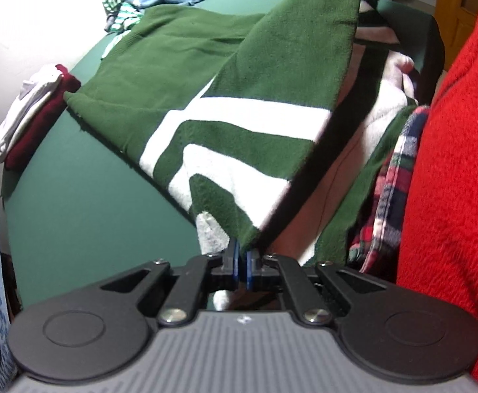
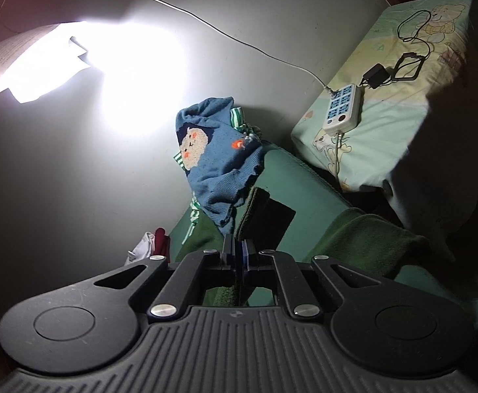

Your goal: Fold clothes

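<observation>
Green fleece fills the near view: the left gripper [image 1: 242,258] has its jaws pinched tight on an edge of the green and white garment [image 1: 206,98], lifting that part clear of the table so the cloth hangs in a slanted sheet. The right gripper [image 2: 239,255] is likewise clamped on a dark green edge of the same garment [image 2: 370,239], raised and tilted up toward the wall. Two held points like this look meant to stretch the piece taut so one half can be carried over the other. The rest of it lies spread on the green table [image 1: 85,203]. Just right of the left gripper is a plaid cloth [image 1: 392,190] and red fleece [image 1: 451,163]. Further left sits a folded white and maroon stack [image 1: 32,111], apparently finished and kept apart. At the far end lies a blue knit [image 2: 219,157], probably waiting its turn, with a power strip [image 2: 342,108] on a bench beyond.
</observation>
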`<state>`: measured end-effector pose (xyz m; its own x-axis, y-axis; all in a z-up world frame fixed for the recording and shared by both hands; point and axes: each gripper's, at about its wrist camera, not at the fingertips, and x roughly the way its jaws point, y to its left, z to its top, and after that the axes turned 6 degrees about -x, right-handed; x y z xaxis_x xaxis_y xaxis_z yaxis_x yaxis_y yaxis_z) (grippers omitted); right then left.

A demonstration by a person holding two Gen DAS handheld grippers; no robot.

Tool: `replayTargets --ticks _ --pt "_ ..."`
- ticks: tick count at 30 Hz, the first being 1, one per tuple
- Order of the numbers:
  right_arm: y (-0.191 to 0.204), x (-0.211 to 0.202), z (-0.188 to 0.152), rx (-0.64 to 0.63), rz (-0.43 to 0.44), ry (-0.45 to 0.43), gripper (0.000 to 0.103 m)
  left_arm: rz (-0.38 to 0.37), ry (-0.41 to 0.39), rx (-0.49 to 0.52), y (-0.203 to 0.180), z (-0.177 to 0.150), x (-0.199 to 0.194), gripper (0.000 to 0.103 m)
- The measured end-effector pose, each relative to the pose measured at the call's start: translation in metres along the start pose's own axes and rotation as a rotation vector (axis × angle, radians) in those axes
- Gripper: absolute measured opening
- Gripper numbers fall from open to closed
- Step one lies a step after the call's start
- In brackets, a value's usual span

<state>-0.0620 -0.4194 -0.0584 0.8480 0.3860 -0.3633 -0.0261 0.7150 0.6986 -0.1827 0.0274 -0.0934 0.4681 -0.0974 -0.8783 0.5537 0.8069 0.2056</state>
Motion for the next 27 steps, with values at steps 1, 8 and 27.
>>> replayTargets --ticks 1,8,27 --pt "-0.005 0.002 -0.002 0.0 -0.016 0.006 0.005 -0.014 0.0 -0.007 0.0 0.001 0.0 0.002" --pt "-0.03 0.02 -0.018 -0.024 -0.129 0.05 0.005 -0.119 0.011 -0.058 0.009 0.004 0.001 0.0" --pt "0.013 0.055 -0.035 -0.361 -0.233 0.199 0.029 -0.309 -0.126 -0.268 0.066 0.046 -0.013 0.042"
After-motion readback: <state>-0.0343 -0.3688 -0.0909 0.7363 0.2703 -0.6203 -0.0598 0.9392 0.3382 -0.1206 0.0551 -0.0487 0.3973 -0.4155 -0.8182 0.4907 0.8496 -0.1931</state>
